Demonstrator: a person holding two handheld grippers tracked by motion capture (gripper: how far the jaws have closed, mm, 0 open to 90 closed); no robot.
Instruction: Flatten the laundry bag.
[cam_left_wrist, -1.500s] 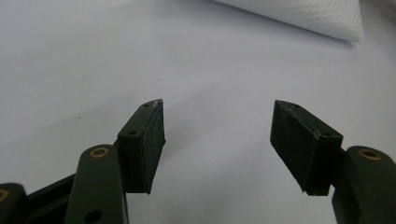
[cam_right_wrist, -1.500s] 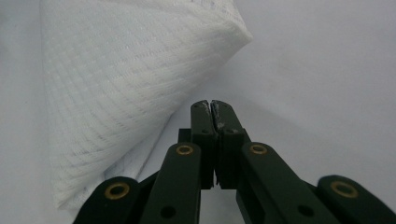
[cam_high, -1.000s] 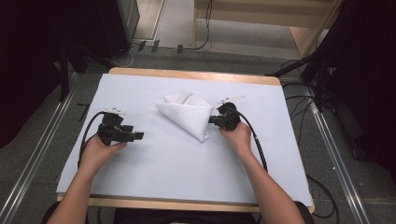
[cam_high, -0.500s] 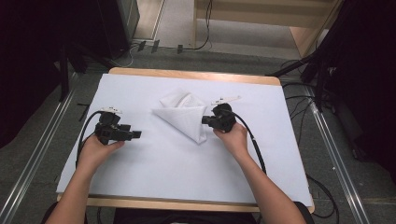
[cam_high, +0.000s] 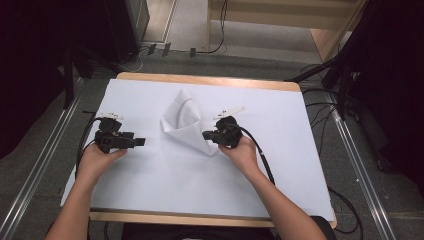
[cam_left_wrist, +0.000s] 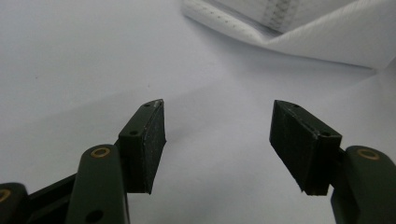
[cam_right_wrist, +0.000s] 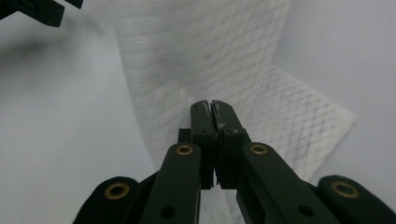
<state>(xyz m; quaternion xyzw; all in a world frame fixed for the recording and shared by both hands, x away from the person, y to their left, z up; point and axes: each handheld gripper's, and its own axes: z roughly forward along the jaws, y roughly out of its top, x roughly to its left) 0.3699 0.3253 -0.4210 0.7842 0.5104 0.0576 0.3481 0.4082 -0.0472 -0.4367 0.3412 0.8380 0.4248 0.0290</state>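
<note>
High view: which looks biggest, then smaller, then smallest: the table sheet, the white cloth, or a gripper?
1. Sheet, far the biggest; it covers nearly the whole table.
2. Cloth, folded in the middle.
3. Left gripper and right gripper: smallest, and about alike.

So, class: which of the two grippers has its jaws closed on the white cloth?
The right gripper, pinching the white cloth; the left gripper is open beside it.

The high view looks steeply down from above; both gripper views skim close, sharing the folded white woven cloth (cam_high: 186, 125).
</note>
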